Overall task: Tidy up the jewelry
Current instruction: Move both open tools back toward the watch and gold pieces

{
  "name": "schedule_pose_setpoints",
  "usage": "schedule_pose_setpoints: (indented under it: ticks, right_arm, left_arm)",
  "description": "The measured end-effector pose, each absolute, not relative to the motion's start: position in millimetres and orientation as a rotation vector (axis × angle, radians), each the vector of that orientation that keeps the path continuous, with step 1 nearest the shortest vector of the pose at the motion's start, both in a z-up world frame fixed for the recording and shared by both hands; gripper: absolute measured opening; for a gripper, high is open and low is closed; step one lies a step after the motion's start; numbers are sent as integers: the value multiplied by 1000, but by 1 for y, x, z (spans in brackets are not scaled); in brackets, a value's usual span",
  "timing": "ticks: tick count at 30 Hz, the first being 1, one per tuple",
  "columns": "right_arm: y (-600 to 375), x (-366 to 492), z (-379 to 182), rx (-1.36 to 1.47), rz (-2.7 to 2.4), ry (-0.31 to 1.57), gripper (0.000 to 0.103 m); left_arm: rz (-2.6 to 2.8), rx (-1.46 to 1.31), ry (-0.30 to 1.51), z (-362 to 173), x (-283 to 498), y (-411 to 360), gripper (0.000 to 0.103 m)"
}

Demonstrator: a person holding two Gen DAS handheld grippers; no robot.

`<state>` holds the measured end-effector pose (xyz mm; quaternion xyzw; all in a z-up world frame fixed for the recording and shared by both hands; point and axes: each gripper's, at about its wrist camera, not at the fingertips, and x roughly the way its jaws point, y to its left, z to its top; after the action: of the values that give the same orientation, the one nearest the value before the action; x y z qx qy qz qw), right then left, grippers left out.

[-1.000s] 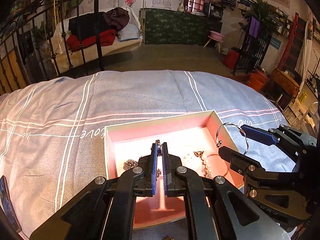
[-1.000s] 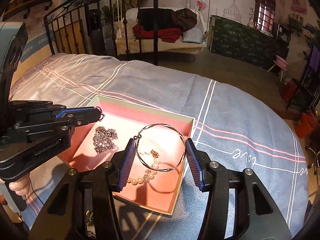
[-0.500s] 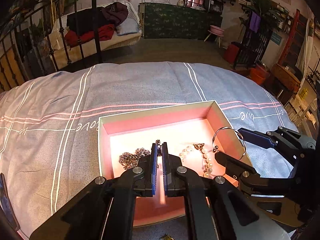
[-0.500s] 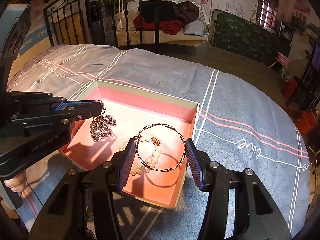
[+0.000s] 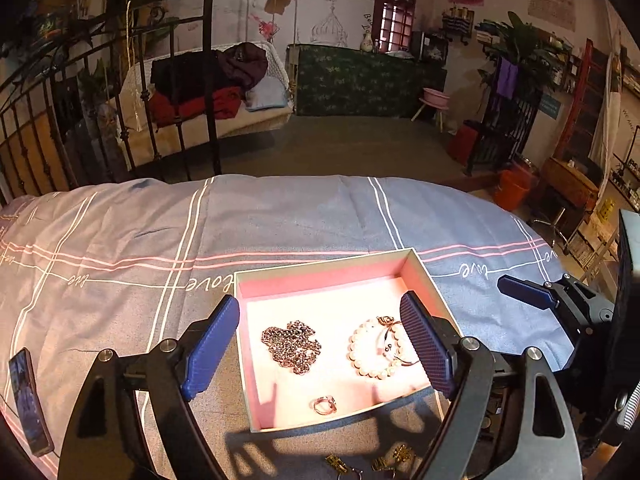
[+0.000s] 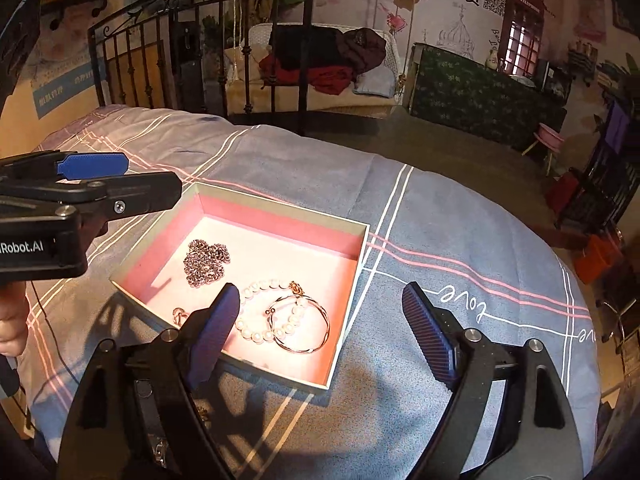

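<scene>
- Lying on the blue-grey bedspread (image 6: 460, 216), the open box (image 6: 280, 208) with pink inner walls sits in the lower middle of both views; in the right wrist view its long axis runs from the lower left toward the upper right of the frame.
- The box (image 5: 320, 268) holds four pieces. A dark chain necklace (image 5: 291, 345) lies heaped in the left part of the left wrist view.
- The pearl bracelet (image 5: 370, 350) lies as a ring to the right of the chain, well apart from it.
- The thin metal bangle (image 6: 300, 326) lies flat on the box floor, overlapping the pearl bracelet (image 6: 260, 320), near the box's lower right wall in the right wrist view.
- A small ring (image 5: 324, 405) rests near the front wall of the box, at the lower middle of the left wrist view.
- The left gripper (image 5: 320, 356) is released, its blue pads wide apart and holding nothing, above the box.
- The right gripper (image 6: 328, 340) is also released and grasps nothing; its left pad is over the box, its right pad over the bedspread.
- Some small gold-coloured pieces (image 5: 396, 458) lie on the bedspread just in front of the box; what they are I cannot tell.
- A phone (image 5: 28, 400) lies at the lower left edge of the left wrist view.
</scene>
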<state>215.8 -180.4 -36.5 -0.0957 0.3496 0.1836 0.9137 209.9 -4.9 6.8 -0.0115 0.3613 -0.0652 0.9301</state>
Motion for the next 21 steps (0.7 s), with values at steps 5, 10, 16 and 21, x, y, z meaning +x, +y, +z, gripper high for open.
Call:
schedule_pose_setpoints:
  ticks: [5, 10, 16, 21]
  right_arm:
    - [-193, 198, -36, -179, 373, 716, 83]
    - [-204, 172, -45, -151, 398, 742, 83]
    - [-198, 134, -76, -122, 473, 829, 83]
    - [-195, 108, -96, -69, 535, 874, 83]
  left_arm:
    - [-168, -34, 737, 3, 189, -4, 81]
    - [-202, -39, 771, -11, 163, -2, 81]
    - [-236, -43, 857, -48, 132, -3, 81]
    - [-212, -39, 922, -77, 117, 4, 81]
